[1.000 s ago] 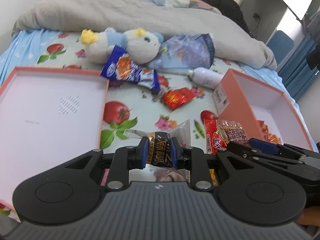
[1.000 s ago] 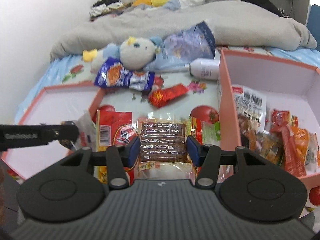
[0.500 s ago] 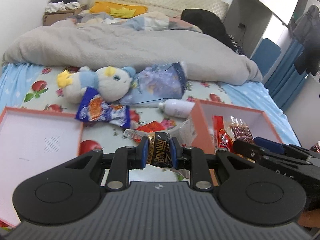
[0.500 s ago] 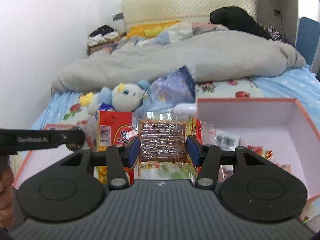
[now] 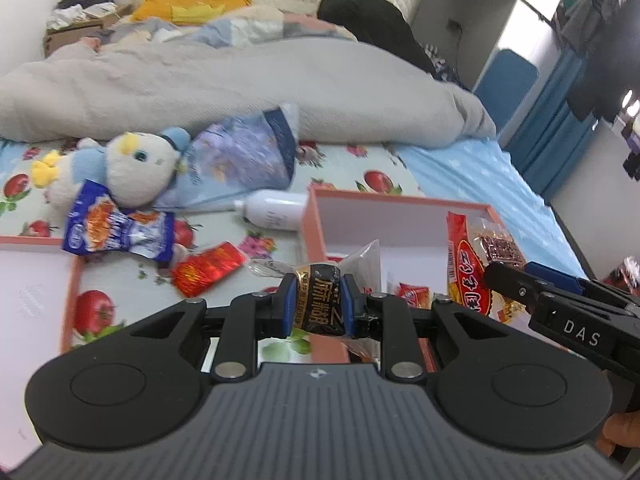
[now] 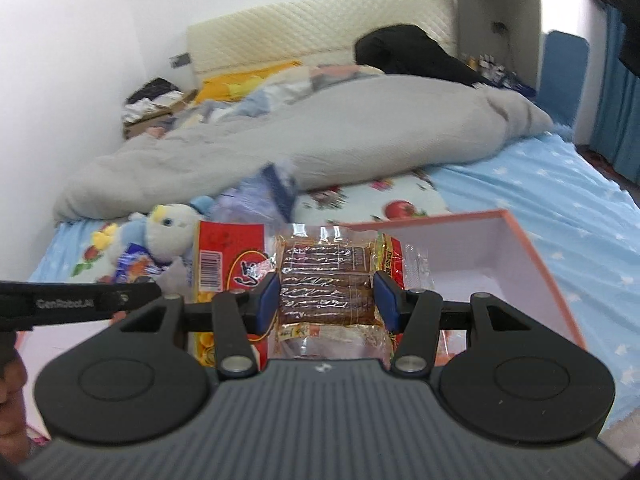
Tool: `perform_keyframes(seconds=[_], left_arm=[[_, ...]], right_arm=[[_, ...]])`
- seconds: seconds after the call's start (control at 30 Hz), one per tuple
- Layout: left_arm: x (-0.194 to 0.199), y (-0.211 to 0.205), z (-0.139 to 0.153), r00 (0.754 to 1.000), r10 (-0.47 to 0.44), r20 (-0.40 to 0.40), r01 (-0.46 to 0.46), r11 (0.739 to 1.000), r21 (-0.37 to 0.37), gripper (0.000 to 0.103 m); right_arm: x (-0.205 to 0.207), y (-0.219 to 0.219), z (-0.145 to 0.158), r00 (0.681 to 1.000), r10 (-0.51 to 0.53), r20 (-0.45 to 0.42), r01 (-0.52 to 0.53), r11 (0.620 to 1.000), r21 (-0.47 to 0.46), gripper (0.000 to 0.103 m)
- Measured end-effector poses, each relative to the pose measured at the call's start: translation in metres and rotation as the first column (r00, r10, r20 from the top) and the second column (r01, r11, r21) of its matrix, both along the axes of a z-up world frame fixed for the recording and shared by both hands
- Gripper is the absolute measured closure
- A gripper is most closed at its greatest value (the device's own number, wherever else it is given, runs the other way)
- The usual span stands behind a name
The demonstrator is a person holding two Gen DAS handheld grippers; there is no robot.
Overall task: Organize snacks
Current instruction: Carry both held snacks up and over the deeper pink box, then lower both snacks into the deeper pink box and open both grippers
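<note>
My left gripper (image 5: pixel 319 307) is shut on a small black and gold snack packet (image 5: pixel 319 304) and holds it above the near left edge of the orange box (image 5: pixel 314 216). My right gripper (image 6: pixel 327 299) is shut on a clear pack of brown bars (image 6: pixel 326 286) with a red snack pack (image 6: pixel 224 256) stuck beside it, held over the same orange box (image 6: pixel 532 248). In the left wrist view the right gripper (image 5: pixel 520 280) comes in from the right with those packs (image 5: pixel 466 268). A red snack (image 5: pixel 412 294) lies inside the box.
A blue snack bag (image 5: pixel 116 228), a red packet (image 5: pixel 208 268), a white bottle (image 5: pixel 276 212), a plush toy (image 5: pixel 128 168) and a pale blue bag (image 5: pixel 244 160) lie on the fruit-print sheet. The box lid (image 5: pixel 24 280) lies at left. A grey duvet (image 5: pixel 240 84) lies behind.
Both grippers have risen and swung to the right with their snacks, from over the sheet to over the orange box. Both views now look higher up the bed.
</note>
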State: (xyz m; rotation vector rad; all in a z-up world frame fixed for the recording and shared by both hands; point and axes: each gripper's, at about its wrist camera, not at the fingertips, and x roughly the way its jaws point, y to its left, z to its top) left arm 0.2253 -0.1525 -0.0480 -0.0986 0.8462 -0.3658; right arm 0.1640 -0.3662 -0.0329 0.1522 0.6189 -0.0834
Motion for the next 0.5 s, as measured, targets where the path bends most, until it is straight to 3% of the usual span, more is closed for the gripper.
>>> perform_keyframes(seconds=[0.5], left_arm=[[0.051,-0.096,-0.06,0.988,-0.093,-0.121,0.106,0.99,0.097,0.076]], right_arm=[[0.023,-0.076,-0.084,0.981,-0.087,-0.174,0.086,0.996,-0.013,0.049]])
